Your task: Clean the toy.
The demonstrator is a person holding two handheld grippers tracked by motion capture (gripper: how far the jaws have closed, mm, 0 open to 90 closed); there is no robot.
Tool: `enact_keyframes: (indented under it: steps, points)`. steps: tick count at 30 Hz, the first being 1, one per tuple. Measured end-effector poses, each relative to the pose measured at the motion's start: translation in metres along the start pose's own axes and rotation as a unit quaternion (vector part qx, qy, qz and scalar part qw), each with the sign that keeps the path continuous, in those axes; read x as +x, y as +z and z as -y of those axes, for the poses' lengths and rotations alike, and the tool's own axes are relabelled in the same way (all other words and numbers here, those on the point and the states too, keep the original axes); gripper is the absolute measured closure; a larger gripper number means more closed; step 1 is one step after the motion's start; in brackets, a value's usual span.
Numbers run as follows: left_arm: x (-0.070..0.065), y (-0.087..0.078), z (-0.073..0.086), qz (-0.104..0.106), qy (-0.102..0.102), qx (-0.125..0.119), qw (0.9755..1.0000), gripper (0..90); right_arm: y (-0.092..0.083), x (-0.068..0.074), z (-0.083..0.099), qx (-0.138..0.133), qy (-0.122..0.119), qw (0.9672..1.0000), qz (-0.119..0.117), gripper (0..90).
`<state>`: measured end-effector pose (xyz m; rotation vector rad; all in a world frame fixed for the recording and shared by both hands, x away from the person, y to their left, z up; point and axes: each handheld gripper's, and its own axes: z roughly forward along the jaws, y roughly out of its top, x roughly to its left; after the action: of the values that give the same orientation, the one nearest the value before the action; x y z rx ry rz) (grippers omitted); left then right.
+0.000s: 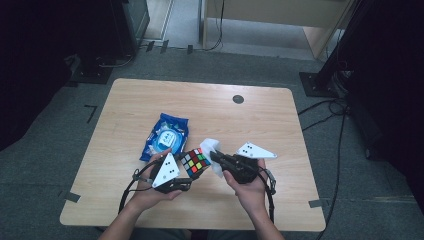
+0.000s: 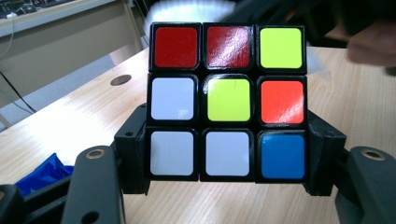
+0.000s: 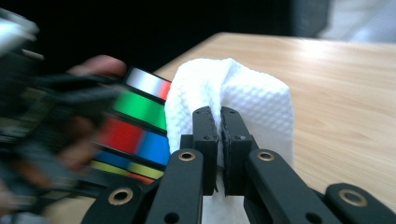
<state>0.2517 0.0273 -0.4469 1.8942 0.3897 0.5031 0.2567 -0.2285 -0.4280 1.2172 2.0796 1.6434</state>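
— Wipes pack (image 1: 165,136) lies at the left of the tabletop (image 1: 260,120). What do we record for the left tongs (image 1: 186,170)?

— Clamped on the puzzle cube (image 1: 195,162), held above the tabletop.

— And the right tongs (image 1: 216,156)?

— Pinched shut on a white wipe (image 1: 214,152), just beside the cube. We judge wiping under way; how many faces are left to do we cannot tell.

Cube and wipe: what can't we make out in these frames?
- Cube: left gripper view shows one face; the rest faces away, sides covered by the left claw.
- Cube in right gripper view: motion-blurred, partly behind the white wipe.
- Wipe's lower part: hidden by the right claw.
- Blue pack label: too small in the high view.
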Motion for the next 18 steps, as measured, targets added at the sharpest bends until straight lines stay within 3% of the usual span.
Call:
enact_keyframes:
  steps: [4,9,15,18]
  points:
    - [0.005,-0.005,-0.002,-0.009,-0.006,-0.007,0.9999,33.8,0.010,-0.018,0.012,0.018,0.024,0.9985,0.046,87.7]
    - [0.010,-0.010,-0.002,-0.016,-0.013,-0.014,0.9997,33.8,0.027,-0.028,0.023,0.020,0.028,0.9957,0.087,87.7]
    - [0.010,-0.011,-0.001,-0.017,-0.015,-0.013,0.9997,33.8,0.057,-0.022,0.026,0.005,0.011,0.9969,0.077,85.7]
    - [0.012,-0.012,-0.001,-0.019,-0.016,-0.014,0.9996,33.8,0.066,-0.014,0.025,0.009,-0.005,0.9965,0.083,69.2]
